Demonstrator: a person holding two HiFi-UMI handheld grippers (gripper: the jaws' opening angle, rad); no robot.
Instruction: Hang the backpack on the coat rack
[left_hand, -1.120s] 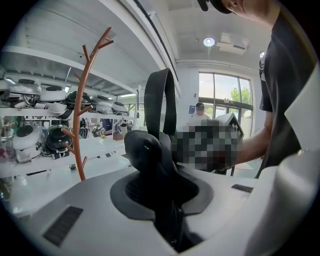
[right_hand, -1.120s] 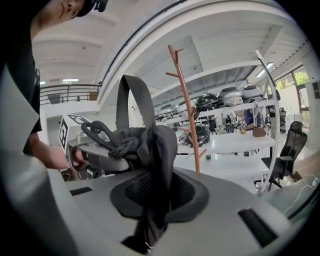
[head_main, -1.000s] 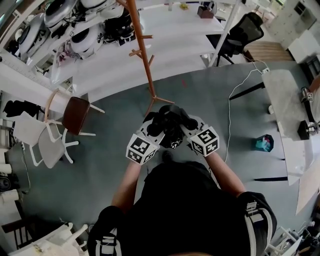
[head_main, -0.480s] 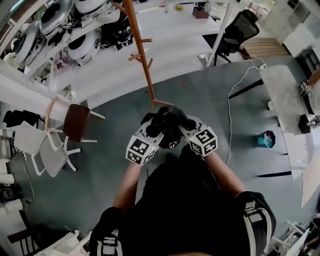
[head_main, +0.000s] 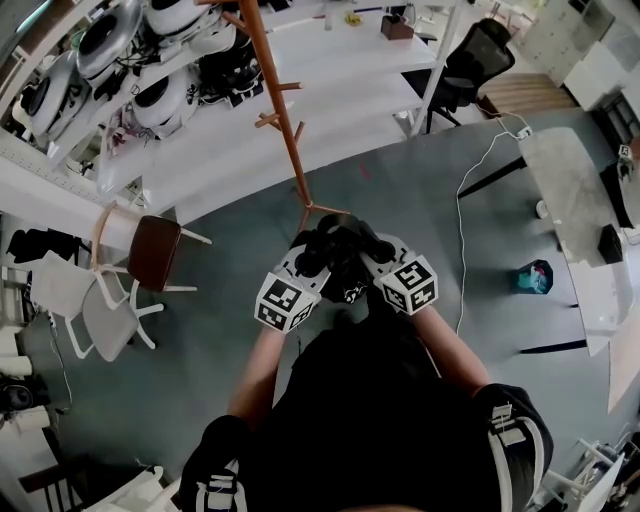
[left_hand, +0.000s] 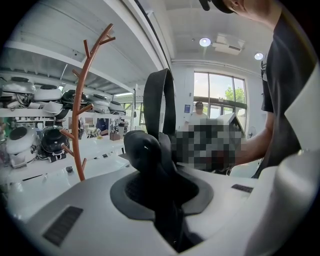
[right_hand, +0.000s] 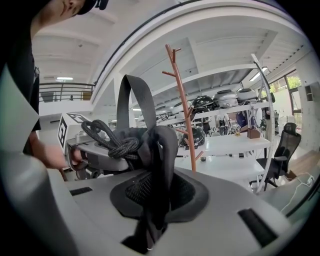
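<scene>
Left tool (left_hand: 161, 197) and right tool (right_hand: 154, 195) each clamp the backpack (head_main: 340, 240), probably by straps; its body hides beneath them; the rack's (head_main: 280, 110) top is cropped.

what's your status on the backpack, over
Left gripper and right gripper shut on backpack straps. Backpack not yet hung. Coat rack ahead, nothing seen in the way.

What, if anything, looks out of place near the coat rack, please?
Nothing stands out: the coat rack stands upright, and the backpack is clamped in the left gripper and right gripper. A white cable trails loose across the floor.
</scene>
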